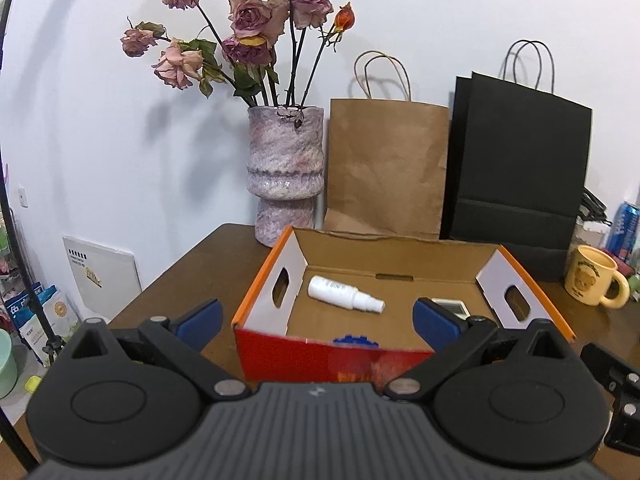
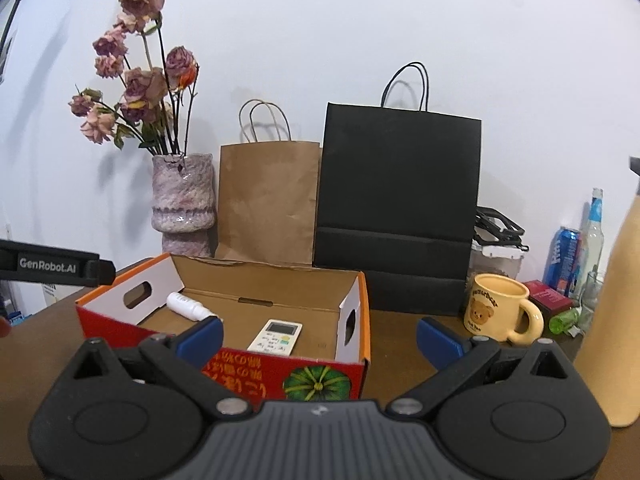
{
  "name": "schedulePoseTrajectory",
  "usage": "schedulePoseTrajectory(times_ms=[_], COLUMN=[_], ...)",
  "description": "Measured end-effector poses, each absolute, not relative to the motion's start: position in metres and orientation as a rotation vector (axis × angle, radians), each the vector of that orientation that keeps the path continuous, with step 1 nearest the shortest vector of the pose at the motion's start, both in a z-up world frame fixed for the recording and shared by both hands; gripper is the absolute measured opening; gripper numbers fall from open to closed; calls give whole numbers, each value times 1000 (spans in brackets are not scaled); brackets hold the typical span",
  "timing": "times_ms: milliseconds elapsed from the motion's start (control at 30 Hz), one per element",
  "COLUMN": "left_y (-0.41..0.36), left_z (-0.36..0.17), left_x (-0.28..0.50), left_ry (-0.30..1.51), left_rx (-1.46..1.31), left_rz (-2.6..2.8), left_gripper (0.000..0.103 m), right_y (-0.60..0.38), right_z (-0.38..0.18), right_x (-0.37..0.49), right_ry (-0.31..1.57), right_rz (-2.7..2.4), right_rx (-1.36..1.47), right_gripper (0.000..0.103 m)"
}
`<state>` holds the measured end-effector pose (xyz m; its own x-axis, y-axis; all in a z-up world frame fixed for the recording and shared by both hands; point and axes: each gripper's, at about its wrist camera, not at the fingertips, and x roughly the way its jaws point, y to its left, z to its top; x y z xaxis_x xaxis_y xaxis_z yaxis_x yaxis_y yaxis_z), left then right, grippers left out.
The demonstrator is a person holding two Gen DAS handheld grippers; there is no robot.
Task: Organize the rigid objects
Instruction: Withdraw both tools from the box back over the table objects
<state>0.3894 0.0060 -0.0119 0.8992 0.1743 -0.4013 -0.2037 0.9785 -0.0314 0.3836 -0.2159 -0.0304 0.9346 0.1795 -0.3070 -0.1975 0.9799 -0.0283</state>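
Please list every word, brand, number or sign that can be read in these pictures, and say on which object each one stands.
"GenRobot.AI": on the black bar of the left gripper, seen at the right wrist view's left edge.
Arched print on the yellow bear mug: too blurred to read.
Orange characters on the red box front: appear upside down, not readable.
Remote control, white spray bottle, blue can, white wall plate: print too small.

Even indoor light, strong fisheye bend.
Dried roses (image 1: 240,32) cast soft shadows on the white wall (image 1: 440,8); frame corners go black.
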Motion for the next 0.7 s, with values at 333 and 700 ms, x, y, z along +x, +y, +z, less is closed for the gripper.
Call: schedulePoseTrajectory(times_ms=[333, 700], left_y=[3, 2], left_z=[-22, -43], left_x=[348, 321], left_ry=[443, 506], left_rx=[-51, -26], left_rz=[170, 167], left_gripper=[103, 103], right_y=[-235, -248], right_z=[-39, -58], right_x=[344, 315], right_ry=[372, 434], right_rz=[228, 243], right_rx=[-16, -16], right_gripper=[103, 103])
